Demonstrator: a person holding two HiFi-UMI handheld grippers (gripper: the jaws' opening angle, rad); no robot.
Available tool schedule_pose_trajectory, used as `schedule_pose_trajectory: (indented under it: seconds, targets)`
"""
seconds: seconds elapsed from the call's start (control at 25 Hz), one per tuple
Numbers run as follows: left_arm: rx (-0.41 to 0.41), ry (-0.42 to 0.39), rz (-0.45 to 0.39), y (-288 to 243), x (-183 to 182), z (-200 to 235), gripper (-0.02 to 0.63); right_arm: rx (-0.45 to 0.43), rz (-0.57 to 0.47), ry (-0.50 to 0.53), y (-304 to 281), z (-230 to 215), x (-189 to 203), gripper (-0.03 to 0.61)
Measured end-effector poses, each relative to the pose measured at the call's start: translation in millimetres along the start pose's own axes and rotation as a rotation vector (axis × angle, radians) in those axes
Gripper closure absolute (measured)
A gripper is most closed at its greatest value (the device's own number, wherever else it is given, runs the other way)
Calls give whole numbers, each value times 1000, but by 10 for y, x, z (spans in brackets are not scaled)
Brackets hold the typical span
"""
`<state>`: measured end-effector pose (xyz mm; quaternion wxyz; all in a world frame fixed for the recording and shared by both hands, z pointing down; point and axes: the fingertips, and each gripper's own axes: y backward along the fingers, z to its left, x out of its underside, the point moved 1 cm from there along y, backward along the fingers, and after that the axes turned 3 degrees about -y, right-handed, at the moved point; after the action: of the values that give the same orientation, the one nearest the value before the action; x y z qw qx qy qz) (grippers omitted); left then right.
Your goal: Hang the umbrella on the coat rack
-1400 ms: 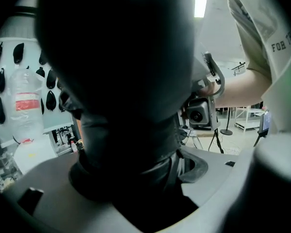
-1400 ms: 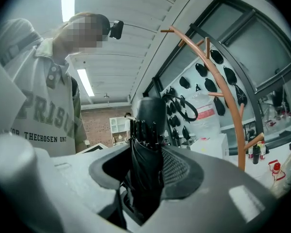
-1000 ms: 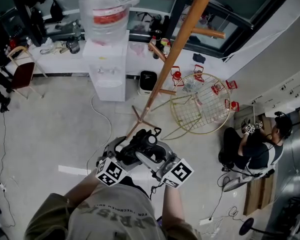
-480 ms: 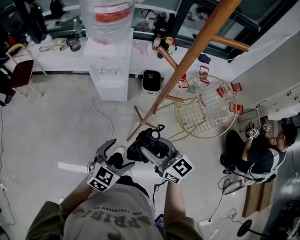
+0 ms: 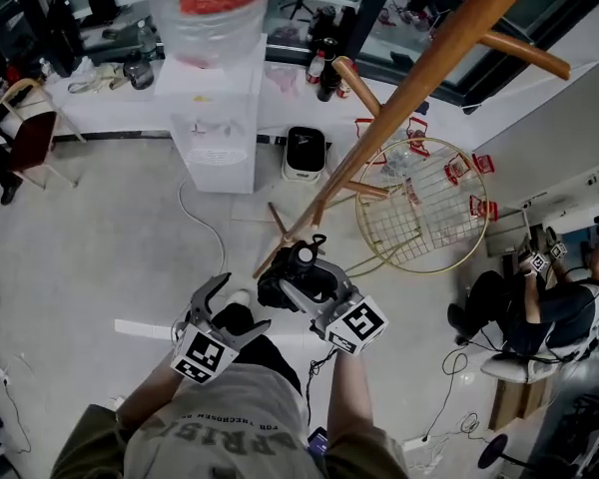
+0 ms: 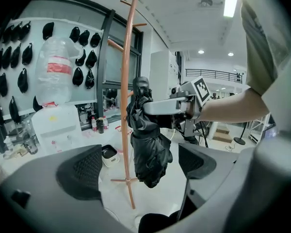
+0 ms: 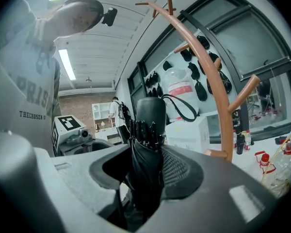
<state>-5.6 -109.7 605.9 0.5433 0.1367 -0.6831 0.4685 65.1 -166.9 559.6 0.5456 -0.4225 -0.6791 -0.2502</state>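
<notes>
My right gripper (image 5: pixel 301 285) is shut on a folded black umbrella (image 5: pixel 278 289), and holds it upright in front of me. In the right gripper view the umbrella (image 7: pixel 144 144) stands between the jaws, its handle and wrist strap (image 7: pixel 180 108) on top. The wooden coat rack (image 5: pixel 399 98) rises just beyond it, its feet (image 5: pixel 280 230) on the floor and a peg (image 7: pixel 242 93) near the handle. My left gripper (image 5: pixel 230 307) is open and empty, to the left of the umbrella and apart from it. In the left gripper view the umbrella (image 6: pixel 148 140) hangs beside the rack pole (image 6: pixel 128 106).
A white water dispenser (image 5: pixel 218 128) with a large bottle stands behind the rack. To the rack's right is a round gold wire table (image 5: pixel 419 213). A person (image 5: pixel 539 307) sits at the far right. A cluttered white counter (image 5: pixel 110 93) runs along the back, and cables lie on the floor.
My left gripper has come away from the umbrella toward the left. Both grippers have sunk lower, the right one still gripping the umbrella. The rack fills more of the head view.
</notes>
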Motion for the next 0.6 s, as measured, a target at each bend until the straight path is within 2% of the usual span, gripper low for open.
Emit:
schedule_pose_trajectory:
  seconds: [0.6]
  targets:
    - [-16, -13, 8, -457, 373, 338, 141, 28, 4, 5, -237, -581, 561, 397]
